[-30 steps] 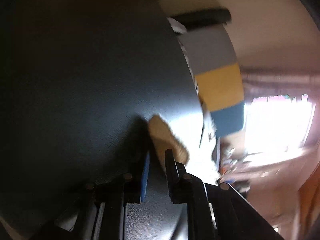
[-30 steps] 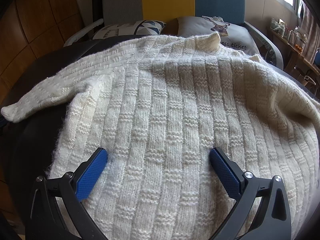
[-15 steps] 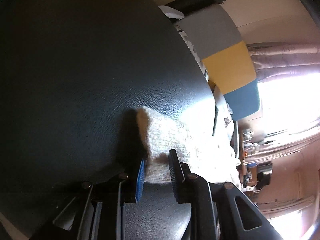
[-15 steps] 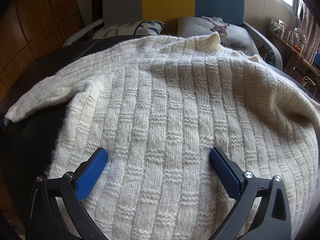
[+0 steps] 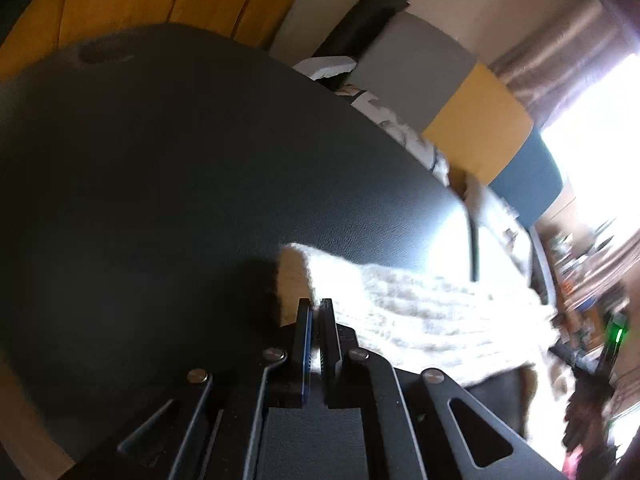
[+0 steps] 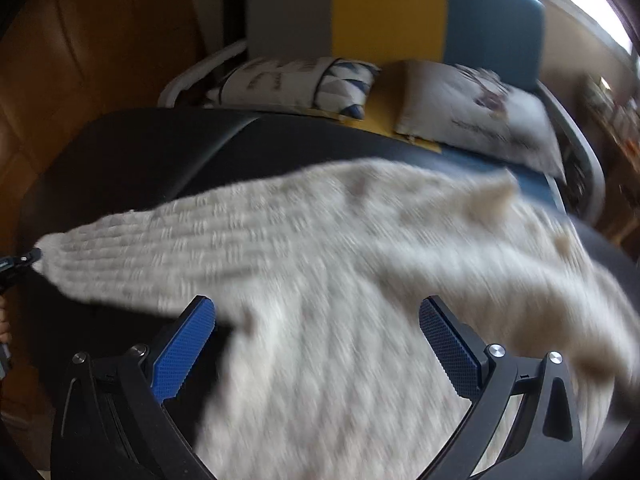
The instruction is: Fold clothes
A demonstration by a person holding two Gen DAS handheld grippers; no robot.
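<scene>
Dark table [image 6: 132,148] w/ a cream sweater [image 6: 360,280] spread on it. Left gripper [image 5: 316,312] pinches the sleeve cuff [image 5: 296,276] near the left edge; sleeve runs right toward the body. Right gripper [image 6: 316,316] spread, empty, over the body.

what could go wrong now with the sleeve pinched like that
The left hand-held gripper is shut on only the cuff edge of the sweater, so the loose knit may slip out or stretch. The right hand-held gripper is open above the body, holding nothing down, so the whole sweater may drag across the smooth black table.
</scene>
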